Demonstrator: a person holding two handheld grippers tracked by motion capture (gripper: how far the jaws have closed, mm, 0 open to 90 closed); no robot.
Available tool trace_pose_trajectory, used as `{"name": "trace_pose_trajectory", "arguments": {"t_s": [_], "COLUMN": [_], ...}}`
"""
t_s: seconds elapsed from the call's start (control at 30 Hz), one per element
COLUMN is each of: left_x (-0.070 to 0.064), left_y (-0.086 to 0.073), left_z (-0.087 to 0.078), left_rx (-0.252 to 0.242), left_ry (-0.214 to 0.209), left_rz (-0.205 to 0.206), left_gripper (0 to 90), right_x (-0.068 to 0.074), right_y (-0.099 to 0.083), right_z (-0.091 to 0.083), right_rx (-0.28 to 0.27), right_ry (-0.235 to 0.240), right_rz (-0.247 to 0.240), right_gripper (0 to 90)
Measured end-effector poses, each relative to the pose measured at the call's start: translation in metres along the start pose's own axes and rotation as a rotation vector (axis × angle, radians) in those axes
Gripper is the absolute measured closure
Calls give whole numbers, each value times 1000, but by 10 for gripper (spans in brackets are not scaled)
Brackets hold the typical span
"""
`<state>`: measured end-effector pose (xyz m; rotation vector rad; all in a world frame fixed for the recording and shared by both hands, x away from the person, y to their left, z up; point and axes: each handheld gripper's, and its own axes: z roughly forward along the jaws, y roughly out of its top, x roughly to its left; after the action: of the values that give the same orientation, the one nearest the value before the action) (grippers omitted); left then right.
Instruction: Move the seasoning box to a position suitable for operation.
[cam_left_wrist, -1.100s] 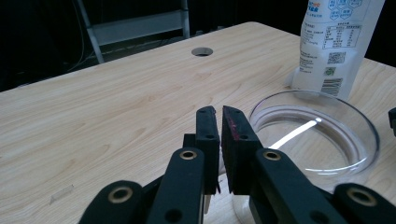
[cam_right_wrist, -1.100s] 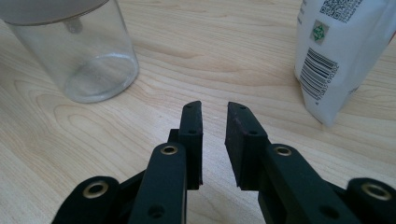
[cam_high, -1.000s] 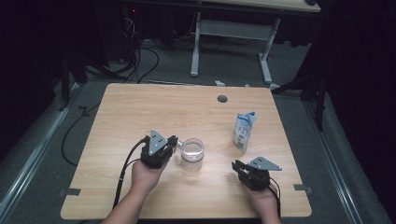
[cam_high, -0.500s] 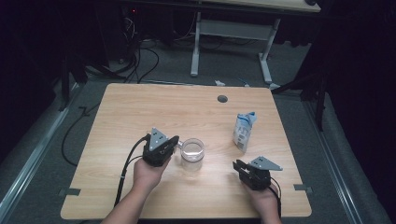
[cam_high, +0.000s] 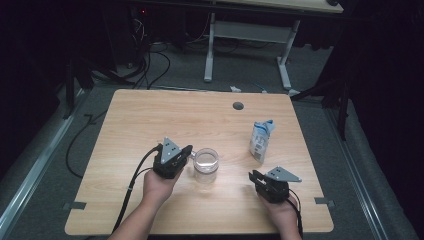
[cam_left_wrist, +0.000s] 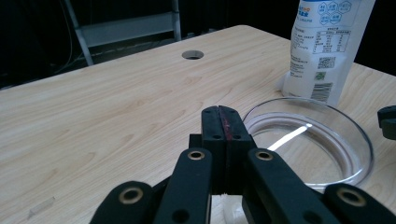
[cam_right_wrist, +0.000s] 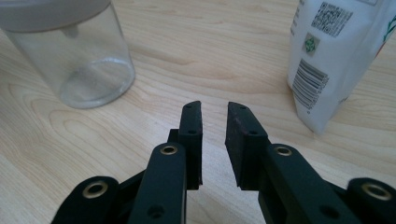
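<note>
Glass jar (cam_high: 206, 164) stands just right of the left gripper (cam_high: 186, 152), jaws pressed together; right gripper (cam_high: 254, 176), near the desk's (cam_high: 150, 115) front edge, slightly spread.

The left gripper (cam_left_wrist: 223, 122), its black jaws pressed flat together, hangs just beside the rim of a clear glass jar (cam_left_wrist: 322, 140) on a pale wooden table (cam_left_wrist: 93, 121). A white pouch (cam_left_wrist: 322, 46) stands upright behind the jar; a round cable hole (cam_left_wrist: 192, 54) lies beyond.
</note>
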<state>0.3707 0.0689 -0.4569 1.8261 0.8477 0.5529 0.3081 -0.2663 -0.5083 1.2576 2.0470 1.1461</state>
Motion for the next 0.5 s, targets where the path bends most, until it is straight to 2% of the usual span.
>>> {"name": "trace_pose_trajectory", "arguments": {"t_s": [0.1,0.17,0.27,0.33,0.5], "left_x": [0,0,-1,0,1], "left_y": [0,-1,-5,-6,-6], "left_z": [1,4,5,5,7], "left_rx": [3,6,10,-4,-4], "left_ry": [4,16,11,9,6], "left_rz": [-6,5,-2,-8,-12], "left_gripper": [900,900,900,900,900], "right_x": [-1,-1,0,2,0], "right_y": [1,2,3,3,4], "right_z": [-1,2,3,4,4], "right_rx": [-6,-4,-2,-1,-4], "right_ry": [2,7,10,13,12], "right_rz": [3,5,-3,-9,-2], "right_gripper": [764,764,763,763,764]}}
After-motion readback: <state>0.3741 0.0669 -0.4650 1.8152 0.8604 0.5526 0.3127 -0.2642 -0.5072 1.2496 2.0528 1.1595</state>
